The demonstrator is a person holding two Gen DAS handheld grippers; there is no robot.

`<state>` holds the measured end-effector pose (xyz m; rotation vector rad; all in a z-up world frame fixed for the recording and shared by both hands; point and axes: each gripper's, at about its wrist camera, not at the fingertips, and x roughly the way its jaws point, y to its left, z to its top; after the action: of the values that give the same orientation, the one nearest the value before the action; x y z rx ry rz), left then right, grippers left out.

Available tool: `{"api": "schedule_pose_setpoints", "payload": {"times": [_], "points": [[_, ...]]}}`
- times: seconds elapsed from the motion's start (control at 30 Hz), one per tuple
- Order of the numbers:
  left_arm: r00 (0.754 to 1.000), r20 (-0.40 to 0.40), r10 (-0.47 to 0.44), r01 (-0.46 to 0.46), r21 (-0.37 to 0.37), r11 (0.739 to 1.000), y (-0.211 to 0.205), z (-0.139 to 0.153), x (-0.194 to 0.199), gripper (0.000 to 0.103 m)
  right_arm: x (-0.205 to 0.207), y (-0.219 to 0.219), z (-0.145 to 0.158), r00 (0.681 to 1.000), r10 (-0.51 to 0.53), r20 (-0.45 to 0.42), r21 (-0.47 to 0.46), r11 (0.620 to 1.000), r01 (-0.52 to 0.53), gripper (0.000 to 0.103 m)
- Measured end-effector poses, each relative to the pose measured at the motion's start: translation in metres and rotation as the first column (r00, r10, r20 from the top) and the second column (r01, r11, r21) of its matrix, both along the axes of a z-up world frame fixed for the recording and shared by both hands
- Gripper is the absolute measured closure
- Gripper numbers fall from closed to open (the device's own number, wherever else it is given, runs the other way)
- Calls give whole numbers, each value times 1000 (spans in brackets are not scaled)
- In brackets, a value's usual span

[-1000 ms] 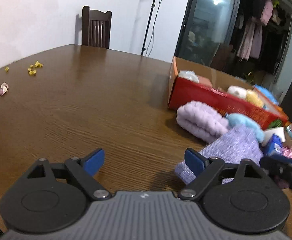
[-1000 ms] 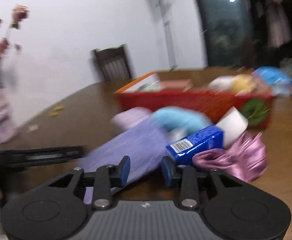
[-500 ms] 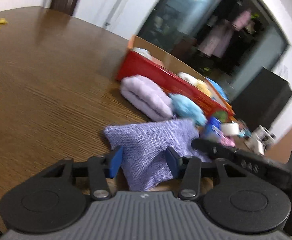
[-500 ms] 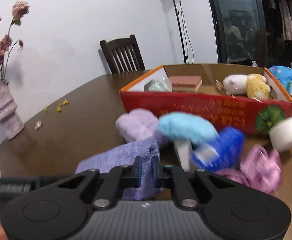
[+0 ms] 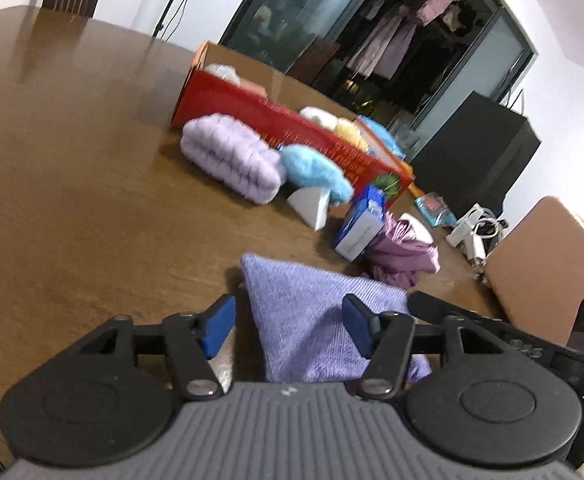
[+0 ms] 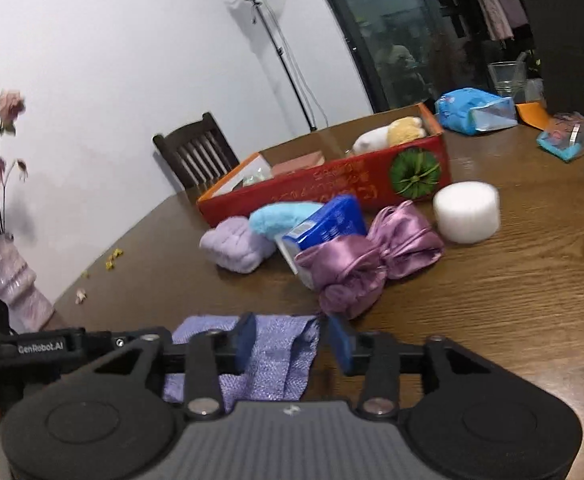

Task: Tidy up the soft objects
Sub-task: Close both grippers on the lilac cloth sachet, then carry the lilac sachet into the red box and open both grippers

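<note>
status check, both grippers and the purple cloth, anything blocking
Left gripper open, fingers astride the flat purple knitted cloth. Right gripper just reopened over the cloth edge, not pinching. Shiny purple satin bundle sits just beyond; red cardboard box farther back.

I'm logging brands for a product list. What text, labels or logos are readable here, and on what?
"GenRobot.AI": on the left claw's black body, right wrist view.
Gold lettering on the red box: too blurred to read.
Blue packet: label print too small to read.
Nothing else legible.
</note>
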<state>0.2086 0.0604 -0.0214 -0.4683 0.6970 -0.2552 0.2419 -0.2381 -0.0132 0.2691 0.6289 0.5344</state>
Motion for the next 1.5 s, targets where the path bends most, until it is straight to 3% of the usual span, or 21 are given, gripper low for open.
{"api": "schedule_pose_setpoints", "payload": {"times": [0.1,0.23,0.3,0.4,0.5,0.63,0.7,0.77,0.93,1.03,1.1,1.17,1.23,1.33,1.37,1.43,1.5], "points": [[1000,-5,-11,11,-23,1000,-3,-4,-3,57,4,25,-12,999,-13,33,-136,990,18,60],[1000,-2,-22,22,9,1000,-6,-3,-9,63,0,46,-18,996,25,81,-277,961,-1,61],[1000,-9,-27,27,2,1000,-5,-6,-9,67,-4,50,-19,993,50,106,-314,949,-14,66],[999,-12,-47,47,-14,999,-7,-8,-8,80,-7,52,-18,990,84,112,-332,942,-42,73],[998,5,-67,67,0,998,-12,-6,-9,88,-8,52,-16,988,106,110,-318,946,-66,89],[996,39,-83,82,32,996,-13,2,-6,95,-8,47,-18,986,132,98,-249,963,-104,98],[993,77,-92,92,-2,996,-7,13,1,95,0,38,-12,989,131,68,-177,977,-118,100],[986,138,-99,102,-16,995,-1,30,13,95,7,31,3,987,124,99,-131,985,-110,100],[954,269,-131,133,11,991,9,86,81,95,55,26,63,964,116,238,-94,991,-96,100],[959,255,-124,118,40,992,13,106,139,95,110,35,97,948,131,291,-121,988,-100,100],[973,207,-108,98,57,994,18,108,179,95,155,46,107,951,148,272,-150,983,-110,100],[987,136,-86,73,97,993,23,100,209,95,206,61,104,967,168,192,-163,977,-137,100],[994,75,-74,58,197,979,25,88,228,94,245,75,91,976,192,104,-158,972,-175,100],[998,13,-59,51,343,938,23,71,241,90,284,99,63,972,233,-21,-151,961,-234,100],[998,3,-63,57,363,930,24,68,242,87,293,107,54,969,241,-59,-165,955,-248,100],[998,28,-62,47,392,919,28,69,238,71,301,121,39,964,242,-106,-200,945,-259,99],[996,75,-53,22,370,929,38,76,233,68,307,130,29,959,246,-144,-215,938,-273,99]]}}
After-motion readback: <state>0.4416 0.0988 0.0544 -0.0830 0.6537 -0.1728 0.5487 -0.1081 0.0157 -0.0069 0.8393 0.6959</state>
